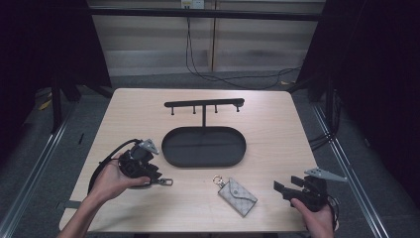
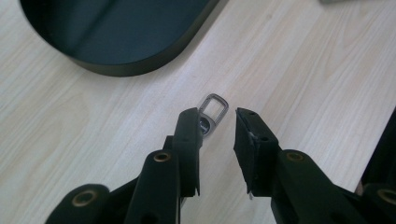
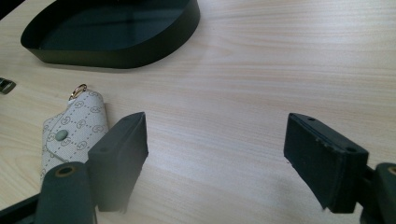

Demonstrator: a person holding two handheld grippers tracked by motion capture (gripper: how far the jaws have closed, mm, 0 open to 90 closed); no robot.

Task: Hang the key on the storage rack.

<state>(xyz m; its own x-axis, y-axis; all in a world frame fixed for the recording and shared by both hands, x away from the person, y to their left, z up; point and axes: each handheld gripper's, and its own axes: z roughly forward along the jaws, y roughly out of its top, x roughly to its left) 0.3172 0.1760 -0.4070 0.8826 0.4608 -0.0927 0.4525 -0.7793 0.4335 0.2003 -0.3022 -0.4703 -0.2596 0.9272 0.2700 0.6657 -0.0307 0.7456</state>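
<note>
A small silver metal clasp (image 2: 214, 105) lies on the wooden table, its near end tucked against the tip of one jaw of my left gripper (image 2: 217, 126). That gripper's jaws stand a narrow gap apart and the pads do not press the clasp. From above, the left gripper (image 1: 159, 178) sits at the front left with the clasp (image 1: 166, 182) at its tips. A beige patterned key pouch (image 1: 238, 196) with a gold ring lies at the front middle. My right gripper (image 1: 287, 183) rests to its right, jaws wide open. The pouch (image 3: 77, 123) is partly behind one jaw of the right gripper (image 3: 215, 140).
A black oval tray (image 1: 171, 161) sits mid-table, with a black hook rack (image 1: 204, 103) rising from its far side. The tray's rim (image 2: 121, 70) lies just beyond the clasp. The table's front edge runs close to both hands. Cables trail on the floor behind.
</note>
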